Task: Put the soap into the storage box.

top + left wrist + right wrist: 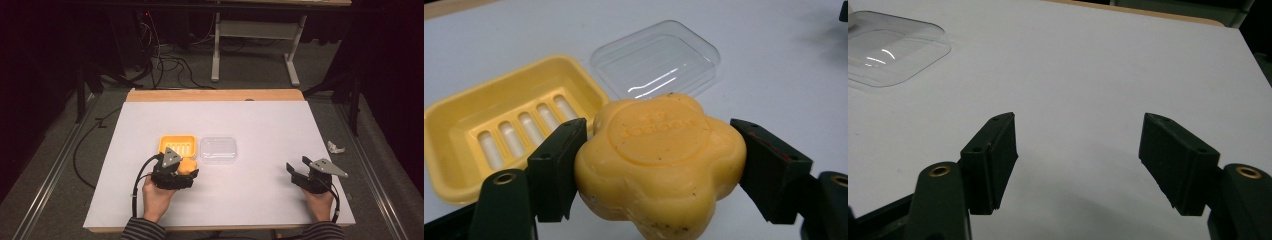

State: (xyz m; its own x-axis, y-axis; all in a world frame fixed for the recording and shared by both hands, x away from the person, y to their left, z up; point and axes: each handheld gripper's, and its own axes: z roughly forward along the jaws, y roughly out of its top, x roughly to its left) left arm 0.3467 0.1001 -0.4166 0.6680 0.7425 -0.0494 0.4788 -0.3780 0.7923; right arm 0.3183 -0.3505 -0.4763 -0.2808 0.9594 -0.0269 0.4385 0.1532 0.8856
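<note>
A flower-shaped orange soap bar (659, 160) sits between the jaws of my left gripper (659, 165), which is shut on it; in the high view the soap (187, 166) shows just in front of the yellow soap dish (177, 144). The dish (484, 115) is empty, with a slotted floor. A clear plastic lid (218, 149) lies on the table right of the dish, also in the left gripper view (656, 60) and the right gripper view (888, 50). My right gripper (297, 172) rests open at the table's right front; its jaws (1078, 165) hold nothing.
The white table top (260, 120) has a wooden strip along its far edge. A crumpled white scrap (335, 147) lies on the floor off the right edge. Cables and a table frame stand beyond the far edge.
</note>
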